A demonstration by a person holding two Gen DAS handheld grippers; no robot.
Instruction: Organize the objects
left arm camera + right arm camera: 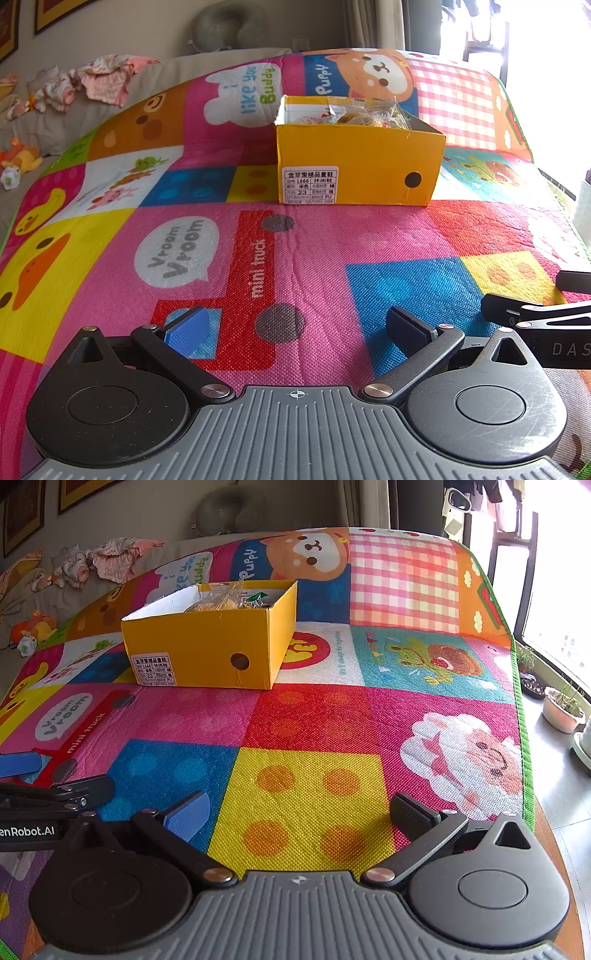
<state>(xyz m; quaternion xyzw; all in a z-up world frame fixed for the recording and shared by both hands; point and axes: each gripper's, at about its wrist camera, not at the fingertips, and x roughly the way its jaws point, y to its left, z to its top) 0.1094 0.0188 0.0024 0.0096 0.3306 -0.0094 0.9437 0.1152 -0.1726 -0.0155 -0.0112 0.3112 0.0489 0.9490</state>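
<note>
- The left hand-held gripper (pixel 295 325) hovered low over a colourful play mat (pixel 332 251), its two fingers spread wide apart with nothing between them.
- The right hand-held gripper (pixel 299 812) hovered just beside it, over a yellow square of the mat, likewise spread wide and empty.
- A yellow cardboard box (pixel 354 162) stood open on the mat, well ahead of both grippers and touched by neither.
- In the left wrist view the box lay ahead and slightly to the right of the line between the fingers; in the right wrist view it lay ahead and to the left (pixel 207 653).
- The box's near side carried a white printed label (pixel 310 184) and a round dark hole (pixel 413 180).
- Clear plastic snack packets (pixel 362 110) were piled inside the box, rising a little above its rim; what each held was too small to tell.
- The stretch of mat between the grippers and the box carried only its printed pictures, among them a red truck with the words "mini truck" and a "Vroom Vroom" bubble.
- Part of the right gripper showed at the right edge of the left wrist view, and one blue pad and black arm of the left gripper showed at the left edge of the right wrist view.
- Behind the mat, crumpled pink clothes (pixel 99 81) and a small orange soft toy (pixel 22 157) lay on a grey cover at the left.
- Potted plants (pixel 563 705) stood on the floor by a bright window at the right.
</note>
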